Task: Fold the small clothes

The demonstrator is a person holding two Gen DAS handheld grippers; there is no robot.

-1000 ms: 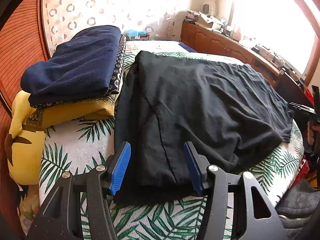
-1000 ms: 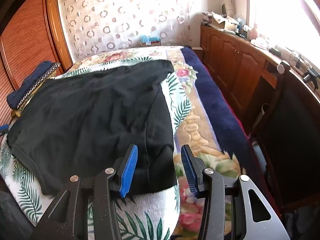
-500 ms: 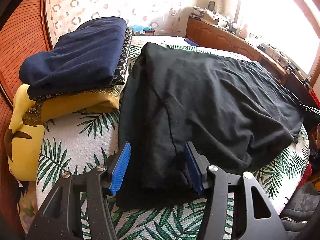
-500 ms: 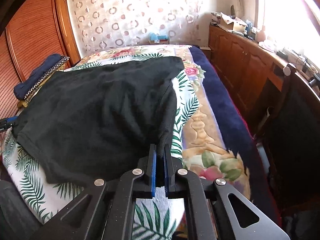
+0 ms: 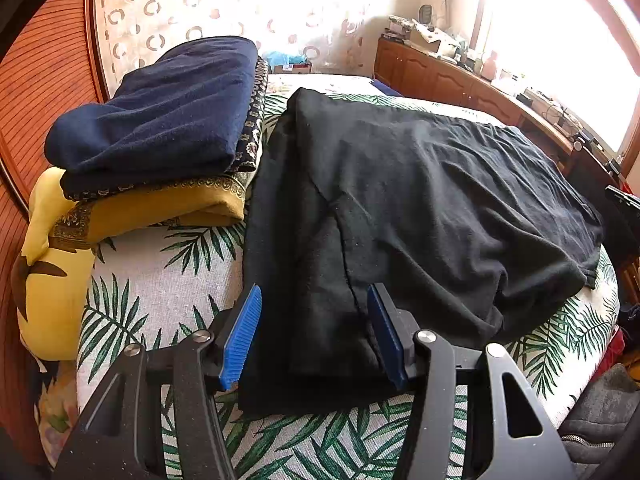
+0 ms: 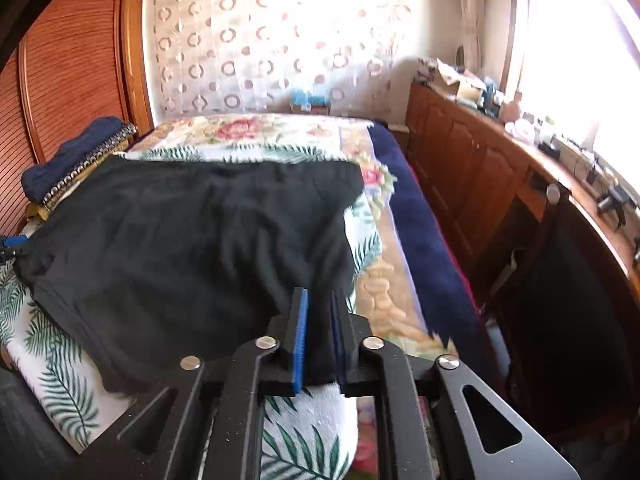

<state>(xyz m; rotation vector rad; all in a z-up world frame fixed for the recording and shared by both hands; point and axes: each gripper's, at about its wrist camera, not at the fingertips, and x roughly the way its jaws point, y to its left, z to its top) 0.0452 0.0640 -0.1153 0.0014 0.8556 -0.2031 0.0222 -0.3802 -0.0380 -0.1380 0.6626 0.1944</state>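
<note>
Two hand-held grippers work at the near edge of a black garment (image 5: 420,200) that lies spread over a palm-leaf bedspread (image 5: 160,280) on a bed. In the left wrist view the garment's long axis runs left to right across the bed, from a folded-over left side to a rumpled right corner that hangs toward the bed's right edge. Its cloth is plain, matte black, softly creased, with a seam running diagonally from the middle down to the near edge; no neck or sleeve opening can be made out. The left gripper (image 5: 316,332) stands about half open, its blue pads on either side of the folded near-left part, with the cloth between them but neither pad visibly pressing it. The right gripper (image 6: 320,336) has just been opening a little from a tight close; its jaws stand narrowly apart with a fold of the garment's near-right corner pinched between them. Left of the garment, a stack of folded clothes (image 5: 160,128), navy on top and mustard below, rests near a yellow pillow (image 5: 44,280). A wooden cabinet (image 6: 480,184) runs along the right under a bright window.
</note>
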